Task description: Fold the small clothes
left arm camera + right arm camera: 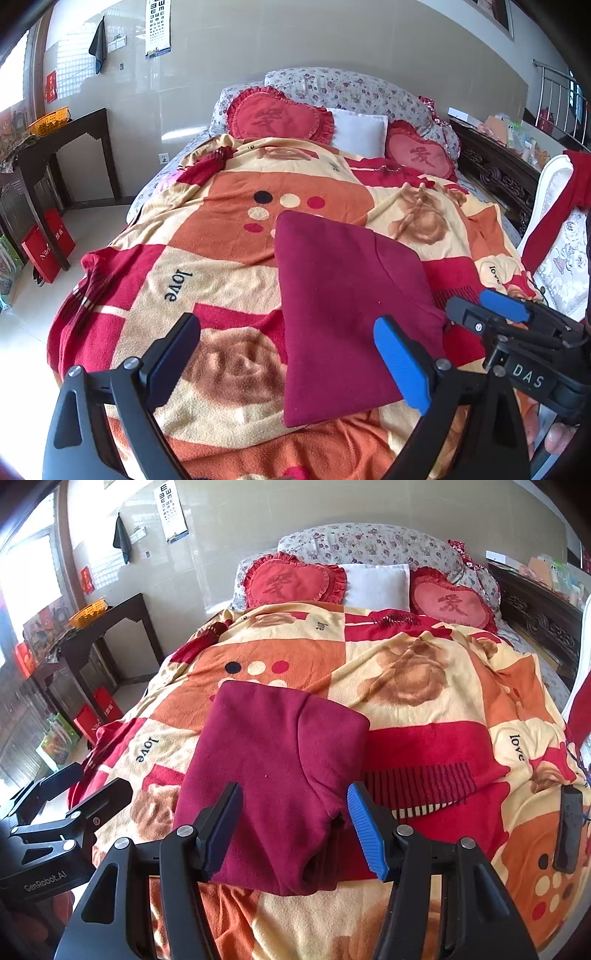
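Note:
A maroon garment (340,295) (280,760) lies folded into a flat rectangle on the patterned blanket (207,266) (424,701) of a bed. My left gripper (288,354) is open wide just short of the garment's near left corner, with nothing between its pads. In the right wrist view it shows at the left edge (55,801). My right gripper (295,827) straddles the garment's near edge, jaws apart and pads not pressing the cloth. The left wrist view shows it beside the garment's right corner (498,317).
Heart-shaped red pillows (277,114) (295,579) and a white pillow (373,585) lie at the bed's head. A red garment (554,206) hangs on a white chair at the right. A black flat object (569,827) rests on the blanket. A dark table (55,147) stands left.

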